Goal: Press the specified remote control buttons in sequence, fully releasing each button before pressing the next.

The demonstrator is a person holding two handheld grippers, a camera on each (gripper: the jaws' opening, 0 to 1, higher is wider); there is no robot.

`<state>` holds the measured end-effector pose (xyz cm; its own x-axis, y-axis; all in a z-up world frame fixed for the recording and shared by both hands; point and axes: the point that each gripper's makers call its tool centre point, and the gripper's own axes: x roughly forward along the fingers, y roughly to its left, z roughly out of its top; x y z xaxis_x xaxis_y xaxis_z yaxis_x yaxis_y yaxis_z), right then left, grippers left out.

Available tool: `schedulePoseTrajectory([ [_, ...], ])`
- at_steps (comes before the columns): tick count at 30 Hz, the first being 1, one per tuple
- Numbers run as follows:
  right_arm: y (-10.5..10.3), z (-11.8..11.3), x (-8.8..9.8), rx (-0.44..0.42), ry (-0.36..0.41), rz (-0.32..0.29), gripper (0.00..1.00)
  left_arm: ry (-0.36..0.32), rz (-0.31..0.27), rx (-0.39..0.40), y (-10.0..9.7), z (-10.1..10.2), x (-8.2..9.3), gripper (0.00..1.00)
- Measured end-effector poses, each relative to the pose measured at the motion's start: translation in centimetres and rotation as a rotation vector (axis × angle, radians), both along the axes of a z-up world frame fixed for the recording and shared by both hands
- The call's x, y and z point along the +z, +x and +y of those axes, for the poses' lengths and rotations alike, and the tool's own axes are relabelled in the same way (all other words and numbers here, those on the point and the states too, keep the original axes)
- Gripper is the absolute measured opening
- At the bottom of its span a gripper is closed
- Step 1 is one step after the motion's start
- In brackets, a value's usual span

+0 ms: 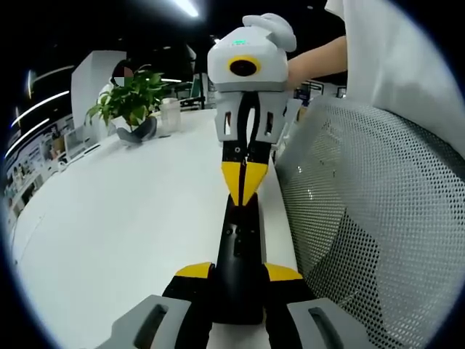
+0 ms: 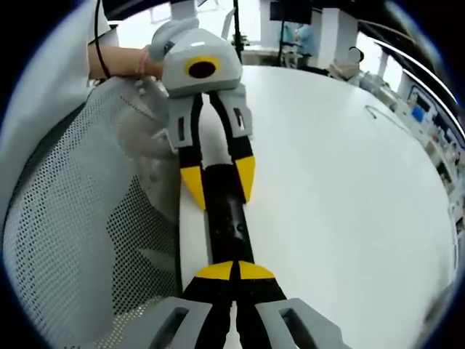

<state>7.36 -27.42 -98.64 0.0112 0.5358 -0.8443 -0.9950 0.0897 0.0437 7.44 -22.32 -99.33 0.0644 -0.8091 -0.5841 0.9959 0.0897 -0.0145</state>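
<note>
A black remote control (image 1: 238,247) lies lengthwise along the white table's (image 1: 123,233) edge. My left gripper (image 1: 240,273) is shut on its near end, one yellow tip on each side. My right gripper (image 1: 243,190) comes from the far end with its yellow tips shut together, resting on the remote's top face. In the right gripper view the same shut tips of my right gripper (image 2: 234,271) sit on the remote (image 2: 229,218). Beyond them, the left gripper (image 2: 219,182) straddles the far end. Which button lies under the tips is hidden.
A grey mesh chair back (image 1: 378,218) (image 2: 73,240) stands right against the table edge beside the remote. A potted plant (image 1: 131,98) and a glass jar (image 1: 169,115) stand at the table's far end. A thin cable (image 2: 378,113) lies on the table (image 2: 341,182). A person's forearm (image 1: 320,62) holds the right gripper.
</note>
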Motion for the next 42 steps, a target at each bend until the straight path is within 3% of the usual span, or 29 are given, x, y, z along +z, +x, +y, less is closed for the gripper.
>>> schedulePoseTrajectory([
  [12,-0.1,0.2,-0.2,0.09,-0.082,-0.061,0.0,0.004,0.003,0.004,0.0,-0.1,0.0,0.25],
  [16,0.0,0.2,-0.2,0.084,-0.094,-0.069,0.0,0.005,0.004,0.007,0.0,-0.1,-0.1,0.25],
  [19,0.0,0.2,-0.2,0.039,-0.074,-0.069,0.0,0.004,0.004,0.007,0.0,0.0,0.0,0.25],
  [25,0.2,0.2,0.1,-0.09,0.061,-0.023,0.0,0.003,0.005,0.008,0.0,-0.1,0.0,0.25],
  [37,0.0,1.3,0.0,-0.024,0.086,-0.069,0.0,0.001,0.005,0.008,0.0,-0.1,0.0,0.25],
  [42,0.0,1.4,0.0,0.032,0.038,-0.086,0.0,0.001,0.005,0.008,0.1,-0.1,0.1,0.25],
])
